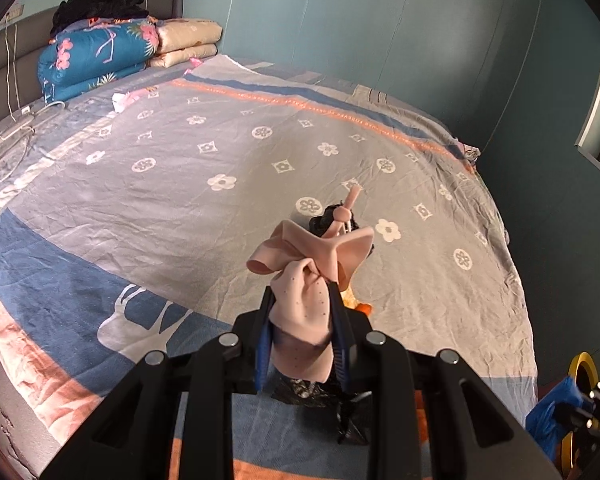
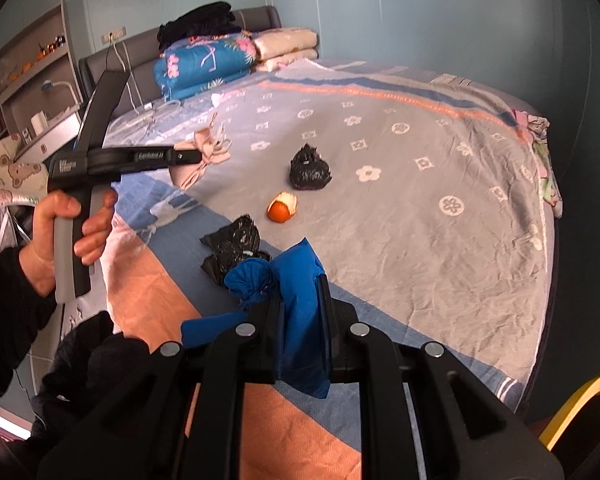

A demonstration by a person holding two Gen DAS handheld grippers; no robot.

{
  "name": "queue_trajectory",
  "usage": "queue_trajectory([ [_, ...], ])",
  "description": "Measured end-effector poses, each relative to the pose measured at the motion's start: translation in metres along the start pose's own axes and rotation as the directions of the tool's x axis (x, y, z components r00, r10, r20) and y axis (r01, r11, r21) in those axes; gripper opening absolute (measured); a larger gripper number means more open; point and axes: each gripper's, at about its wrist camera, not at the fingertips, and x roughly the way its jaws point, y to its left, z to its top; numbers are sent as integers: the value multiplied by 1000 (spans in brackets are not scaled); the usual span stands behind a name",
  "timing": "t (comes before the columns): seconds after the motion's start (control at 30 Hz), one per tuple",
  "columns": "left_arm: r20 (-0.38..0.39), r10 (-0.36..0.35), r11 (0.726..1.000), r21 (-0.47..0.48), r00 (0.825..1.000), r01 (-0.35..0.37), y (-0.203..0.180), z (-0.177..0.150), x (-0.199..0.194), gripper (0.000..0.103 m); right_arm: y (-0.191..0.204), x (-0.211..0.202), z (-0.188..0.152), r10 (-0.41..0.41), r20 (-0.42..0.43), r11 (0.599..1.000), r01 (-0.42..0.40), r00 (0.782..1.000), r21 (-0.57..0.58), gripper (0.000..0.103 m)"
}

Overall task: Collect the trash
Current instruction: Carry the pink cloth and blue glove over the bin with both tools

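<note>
Both claws are lifting trash off the bed, so the good way is to keep squeezing tight and carry each piece straight to a bin (none is clearly in view). The left gripper (image 1: pixel 300 304) is pinched shut on a soft pink knotted cloth bundle (image 1: pixel 306 276). The right gripper (image 2: pixel 300 300) is pinched shut on a crumpled blue plastic glove (image 2: pixel 296 280). More trash lies on the grey flowered bedsheet (image 2: pixel 420 208): a crinkled black plastic bag (image 2: pixel 232 240) just beyond the right claw, a half-peeled orange (image 2: pixel 282 208) past it, another black bag (image 2: pixel 309 169) farther off.
</note>
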Motion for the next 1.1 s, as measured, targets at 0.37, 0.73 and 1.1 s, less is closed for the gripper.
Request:
queue_trajectory([
  [0.37,75,-13,1000,18,997,11,-38,0,-49,24,-8,-59,5,-30,129,1000,29,991,11,14],
  [0.73,148,-70,994,88,986,57,-103,-11,-95,24,-30,-126,1,-104,254,994,94,962,54,14],
  [1.1,178,-169,976,165,969,140,-165,-22,-130,24,-62,-185,-13,-195,341,979,160,920,127,14],
])
